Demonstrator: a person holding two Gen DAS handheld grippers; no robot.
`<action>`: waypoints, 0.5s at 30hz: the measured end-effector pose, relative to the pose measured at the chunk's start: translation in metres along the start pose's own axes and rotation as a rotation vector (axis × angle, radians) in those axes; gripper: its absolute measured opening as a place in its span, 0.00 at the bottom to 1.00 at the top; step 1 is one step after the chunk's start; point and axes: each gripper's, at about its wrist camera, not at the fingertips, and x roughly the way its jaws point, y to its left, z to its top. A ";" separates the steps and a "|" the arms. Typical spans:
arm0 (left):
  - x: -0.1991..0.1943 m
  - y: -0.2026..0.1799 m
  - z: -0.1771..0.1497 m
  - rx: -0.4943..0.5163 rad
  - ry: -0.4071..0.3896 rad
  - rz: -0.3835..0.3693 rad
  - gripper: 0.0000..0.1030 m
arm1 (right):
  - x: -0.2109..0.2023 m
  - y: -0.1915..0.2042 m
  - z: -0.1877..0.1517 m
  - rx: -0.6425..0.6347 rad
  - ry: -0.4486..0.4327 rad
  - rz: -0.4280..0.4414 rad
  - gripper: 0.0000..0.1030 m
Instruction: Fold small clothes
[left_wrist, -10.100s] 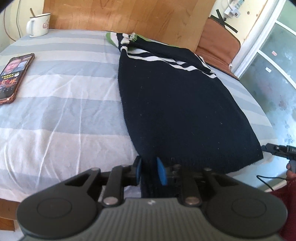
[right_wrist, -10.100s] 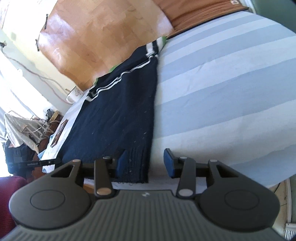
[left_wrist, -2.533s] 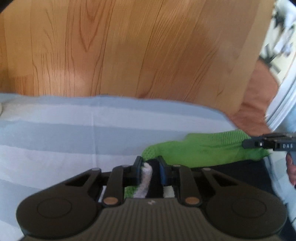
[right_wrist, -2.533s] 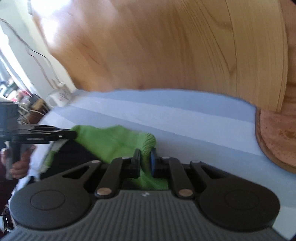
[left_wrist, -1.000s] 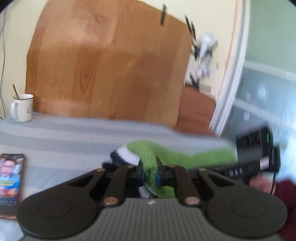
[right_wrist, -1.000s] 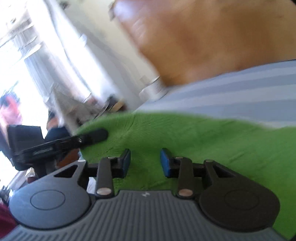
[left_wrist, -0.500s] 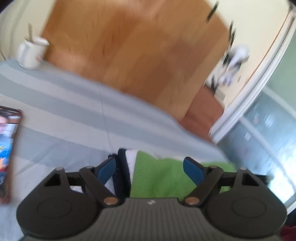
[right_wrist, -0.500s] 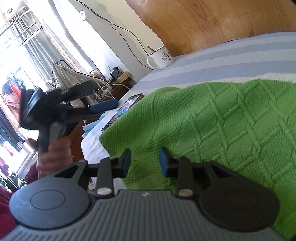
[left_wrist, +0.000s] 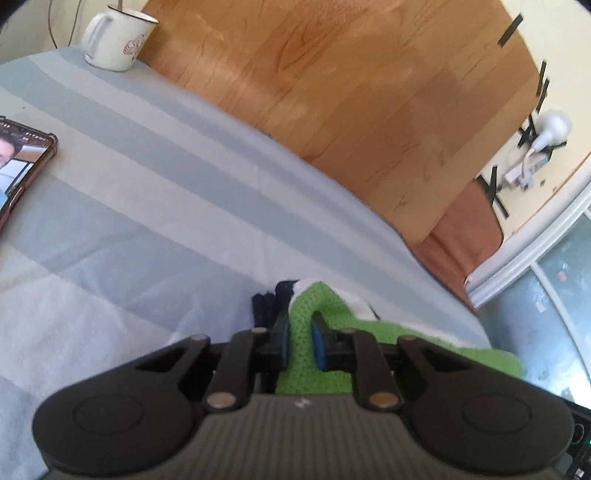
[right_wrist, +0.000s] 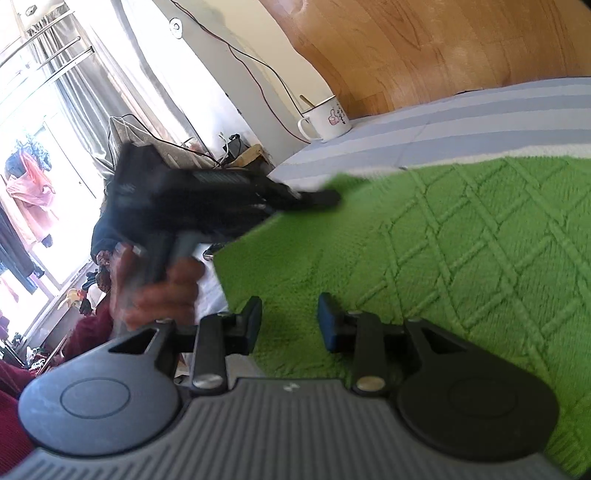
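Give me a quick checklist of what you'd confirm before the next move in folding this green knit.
1. Left gripper pinching the green knit: ok, shut on a raised fold.
2. Right gripper free: ok, open above the knit, holding nothing.
3. Knit lying flat: not ok at the pinched edge, which bunches up with navy and white layers; flat under the right gripper.
4. Phone clear of the cloth: ok, at the far left edge.
5. Mug clear: ok, by the headboard.
6. Edges aligned: cannot tell.

Right gripper, jaws apart, over green knit garment; blurred left gripper at its far corner.
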 end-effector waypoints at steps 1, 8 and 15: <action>-0.002 -0.002 0.000 -0.003 0.004 0.015 0.16 | -0.002 0.000 0.001 -0.003 0.005 0.004 0.36; -0.055 -0.029 0.004 0.126 -0.094 0.090 0.40 | -0.130 -0.004 0.002 -0.049 -0.277 -0.130 0.42; -0.067 -0.071 0.012 0.227 -0.123 -0.006 0.40 | -0.233 -0.040 -0.018 -0.018 -0.437 -0.636 0.69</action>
